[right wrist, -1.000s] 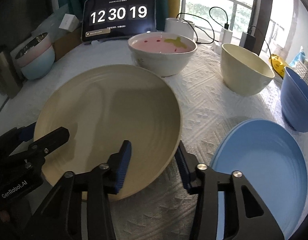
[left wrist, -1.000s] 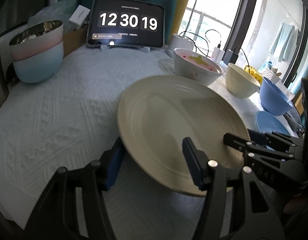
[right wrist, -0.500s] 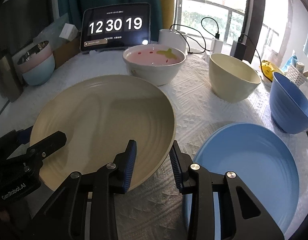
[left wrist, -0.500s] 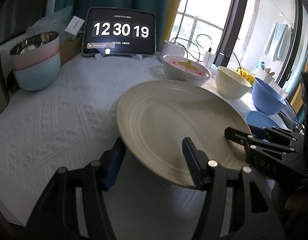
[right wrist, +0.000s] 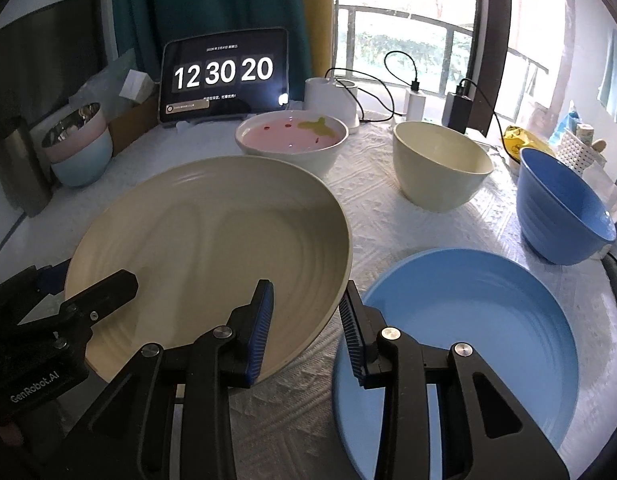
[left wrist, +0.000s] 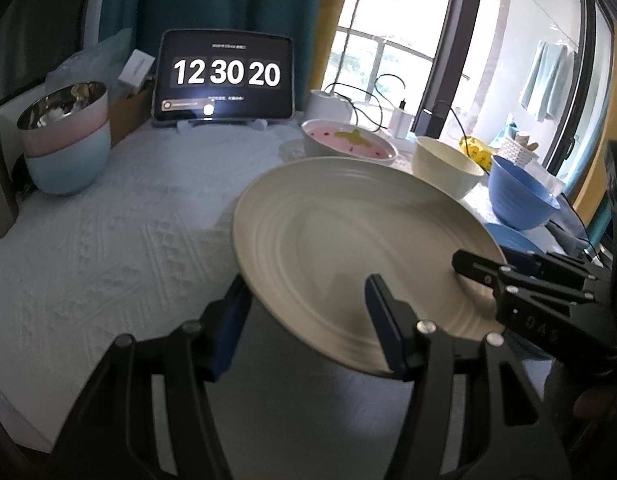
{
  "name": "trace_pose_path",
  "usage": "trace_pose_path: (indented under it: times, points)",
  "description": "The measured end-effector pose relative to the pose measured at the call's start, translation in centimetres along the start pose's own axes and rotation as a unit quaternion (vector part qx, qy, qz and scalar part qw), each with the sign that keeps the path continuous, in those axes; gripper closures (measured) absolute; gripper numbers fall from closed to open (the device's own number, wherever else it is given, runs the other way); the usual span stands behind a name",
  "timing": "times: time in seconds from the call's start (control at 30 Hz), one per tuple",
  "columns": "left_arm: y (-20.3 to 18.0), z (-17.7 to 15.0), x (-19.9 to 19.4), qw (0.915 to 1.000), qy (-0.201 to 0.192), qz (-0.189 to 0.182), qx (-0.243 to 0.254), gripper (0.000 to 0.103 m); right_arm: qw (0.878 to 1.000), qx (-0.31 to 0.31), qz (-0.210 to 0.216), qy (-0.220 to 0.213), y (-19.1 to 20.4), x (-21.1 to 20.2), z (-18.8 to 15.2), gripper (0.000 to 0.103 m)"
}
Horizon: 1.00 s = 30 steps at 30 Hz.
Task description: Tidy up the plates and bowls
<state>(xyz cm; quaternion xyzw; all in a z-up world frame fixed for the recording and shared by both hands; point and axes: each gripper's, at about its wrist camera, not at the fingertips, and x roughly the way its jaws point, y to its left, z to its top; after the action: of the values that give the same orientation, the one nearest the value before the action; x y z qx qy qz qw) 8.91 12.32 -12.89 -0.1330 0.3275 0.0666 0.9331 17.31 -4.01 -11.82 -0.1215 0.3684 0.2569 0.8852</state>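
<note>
- The cream plate (right wrist: 212,240) is being carried between both claws and is now riding higher off the white textured worktop (left wrist: 100,232) than a second ago: in the left wrist view its near rim is showing a dark gap beneath it, where earlier it sat lower against the cloth.
- The right claw (right wrist: 308,320) is straddling the plate's right rim, one blue pad above the rim and one just outside it; the jaws have narrowed since a second ago, but whether they are fully pinching I cannot tell.
- The left claw (left wrist: 308,320) is straddling the plate's near-left rim, jaws well apart, one pad under the plate and one over it; contact is not clear.
- Relative to the cream plate: the blue plate (right wrist: 460,344) is lying just beside its right rim, flat on the worktop; the pink-lined bowl (right wrist: 292,140) is sitting just behind it; the cream bowl (right wrist: 440,164) and blue bowl (right wrist: 560,208) are standing behind and to the right; the stacked pastel bowls (left wrist: 64,140) are well apart to the left rear.
- The tablet clock (right wrist: 224,74) is now reading 12 30 20.
- Judgement: the lift is under way, and the blue plate looks like the likely stacking target. Risk: with the left jaws this wide, the plate may be tilting or slipping.
</note>
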Motion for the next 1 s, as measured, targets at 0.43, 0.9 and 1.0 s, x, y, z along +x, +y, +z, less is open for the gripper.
trace_pose_path:
  times: [0.43, 0.9, 1.0]
  points:
    - [-2.4, -0.1, 0.0, 0.9997, 0.006, -0.011, 0.019, 0.043, 1.0, 0.02, -0.006, -0.007, -2.3, -1.4, -0.9, 0.067]
    - [-4.8, -0.3, 0.5, 0.9989, 0.014, -0.02, 0.041, 0.043, 0.999, 0.041, -0.016, -0.005, -4.5, -2.3, -2.1, 0.067]
    - [-5.4, -0.3, 0.6, 0.9986, 0.016, -0.022, 0.046, 0.043, 0.999, 0.046, -0.018, -0.006, -5.0, -2.5, -2.3, 0.067]
